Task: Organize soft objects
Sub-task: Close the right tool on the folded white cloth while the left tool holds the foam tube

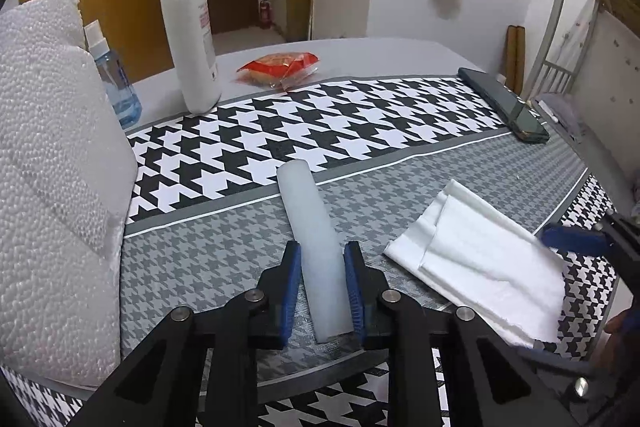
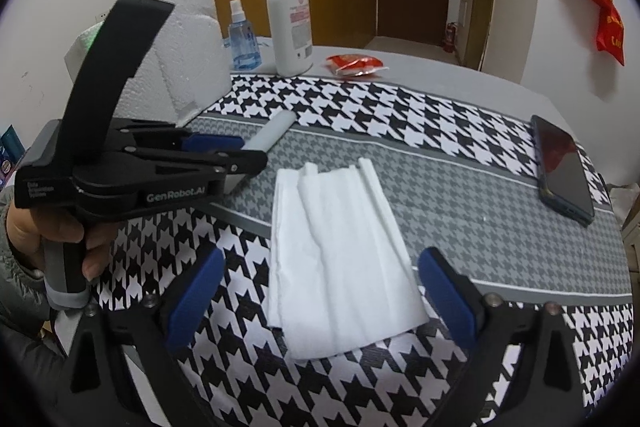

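Left gripper [image 1: 322, 287] pinches the foam roll [image 1: 310, 239], lying at twelve o'clock; a light grip could let it slip. Right gripper [image 2: 318, 301] spread astride the tissue [image 2: 340, 259]; closing high would miss it. Phone [image 2: 564, 171] at two o'clock.

1. The left wrist camera is sitting just behind its own left gripper [image 1: 322, 287], looking steeply down and forward, close over the houndstooth table mat [image 1: 360, 115].
2. The right wrist camera is riding behind the right gripper [image 2: 320, 291], also tilting down, near the mat's front edge.
3. Both views are sharing the white foam roll [image 1: 310, 251], folded white cloth [image 1: 480, 259], pump bottle [image 1: 188, 27] and phone [image 1: 504, 103]; the right view is also catching the left gripper at its left side.
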Tool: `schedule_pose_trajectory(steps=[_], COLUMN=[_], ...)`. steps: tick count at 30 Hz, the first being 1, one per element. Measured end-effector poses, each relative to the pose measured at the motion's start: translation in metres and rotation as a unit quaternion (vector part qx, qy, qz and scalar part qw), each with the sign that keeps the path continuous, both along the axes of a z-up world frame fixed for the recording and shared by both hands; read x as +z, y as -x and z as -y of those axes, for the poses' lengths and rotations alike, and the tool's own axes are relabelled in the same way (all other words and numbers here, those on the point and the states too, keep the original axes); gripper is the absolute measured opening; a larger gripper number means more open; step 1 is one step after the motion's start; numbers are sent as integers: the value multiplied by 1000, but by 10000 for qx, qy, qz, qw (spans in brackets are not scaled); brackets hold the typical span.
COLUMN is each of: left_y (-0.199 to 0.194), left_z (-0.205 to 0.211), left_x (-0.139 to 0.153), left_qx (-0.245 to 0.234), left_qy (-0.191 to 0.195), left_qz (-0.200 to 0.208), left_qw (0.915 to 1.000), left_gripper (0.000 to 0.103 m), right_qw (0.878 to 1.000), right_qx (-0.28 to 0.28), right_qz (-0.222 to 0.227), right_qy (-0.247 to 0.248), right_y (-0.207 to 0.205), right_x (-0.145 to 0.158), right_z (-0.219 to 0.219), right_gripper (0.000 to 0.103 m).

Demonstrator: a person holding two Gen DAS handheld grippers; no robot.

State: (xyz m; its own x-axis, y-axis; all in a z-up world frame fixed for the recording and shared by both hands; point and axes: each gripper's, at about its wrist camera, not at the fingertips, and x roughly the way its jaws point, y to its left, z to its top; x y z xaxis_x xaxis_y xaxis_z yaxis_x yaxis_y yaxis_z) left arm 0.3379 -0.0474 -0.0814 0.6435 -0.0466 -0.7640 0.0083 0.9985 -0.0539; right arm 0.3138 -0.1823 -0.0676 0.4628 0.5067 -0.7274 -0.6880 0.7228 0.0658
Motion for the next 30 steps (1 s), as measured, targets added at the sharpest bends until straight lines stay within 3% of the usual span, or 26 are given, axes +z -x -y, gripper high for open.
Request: schedule_pose_trajectory(steps=[7, 19, 22, 24, 30], left_y=[6, 21, 23, 24, 26], left_z=[-9, -9, -9, -9, -10], left_x=[5, 20, 22, 24, 25], left_qx=[-109, -219, -257, -252, -230], left_qy=[445, 523, 571, 594, 572], left_qz=[195, 730, 814, 871, 916], left_qw=[9988, 9957, 9947, 9941, 9939], left_gripper=[16, 16, 16, 16, 16], right_qw=[9999, 9990, 9985, 9983, 9984], right_qx=[26, -209, -337, -443, -475], right_qz=[-93, -74, -42, -116, -76], right_qy=[116, 382, 438, 356, 283], right_y=[-1, -2, -5, -10, -11], right_x=[-4, -9, -8, -8, -3], right_z=[-3, -2, -2, 3, 5], right_gripper=[76, 46, 34, 19, 13])
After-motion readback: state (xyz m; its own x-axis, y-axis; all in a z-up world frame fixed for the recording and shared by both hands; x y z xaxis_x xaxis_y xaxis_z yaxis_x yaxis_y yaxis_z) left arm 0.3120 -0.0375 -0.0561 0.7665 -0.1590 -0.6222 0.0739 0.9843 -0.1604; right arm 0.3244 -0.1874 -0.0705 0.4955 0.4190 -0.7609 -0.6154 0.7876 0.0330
